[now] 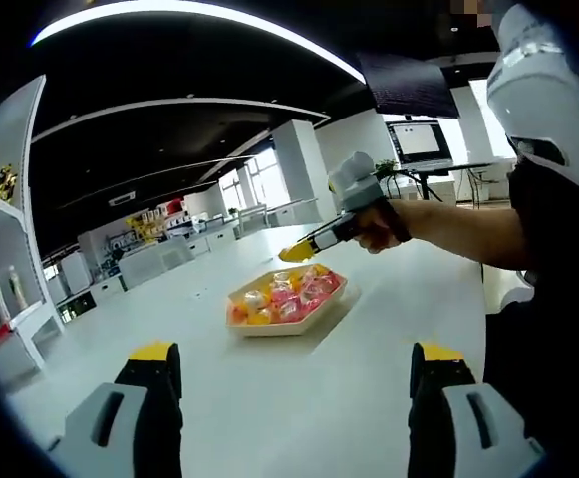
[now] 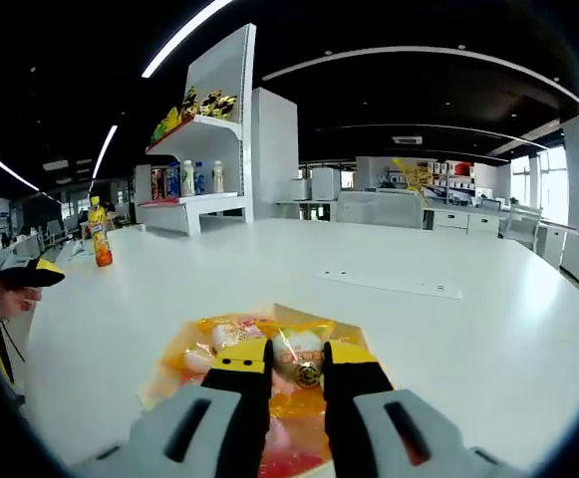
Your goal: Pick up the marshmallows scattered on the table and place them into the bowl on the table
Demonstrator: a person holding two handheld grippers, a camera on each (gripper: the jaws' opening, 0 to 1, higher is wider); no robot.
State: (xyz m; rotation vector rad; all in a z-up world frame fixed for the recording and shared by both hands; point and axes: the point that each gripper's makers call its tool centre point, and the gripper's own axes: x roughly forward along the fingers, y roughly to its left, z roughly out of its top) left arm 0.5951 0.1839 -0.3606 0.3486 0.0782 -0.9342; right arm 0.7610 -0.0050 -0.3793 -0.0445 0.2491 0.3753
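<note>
Overhead, right gripper (image 2: 296, 360) hangs above the bowl (image 1: 287, 304) of marshmallows (image 2: 231, 336), jaws nearly closed, grasping something small — cannot tell what. Best release low, centred over bowl. Left gripper (image 1: 294, 363) spread wide, idle. White counter (image 2: 448, 329); open office, shelf (image 2: 201, 149) with bottles.

We had the bowl (image 1: 287, 303) mid-desk (image 1: 269, 398), marshmallows (image 1: 281, 297) piled in it. In the left gripper view the right tool (image 1: 299, 252) hung just above the bowl's far rim, the left tool (image 1: 294, 370) well short of it. In the right gripper view, a bottle (image 2: 100, 237) stood on the desk's far left, a shelf unit (image 2: 212, 149) behind the desk.
</note>
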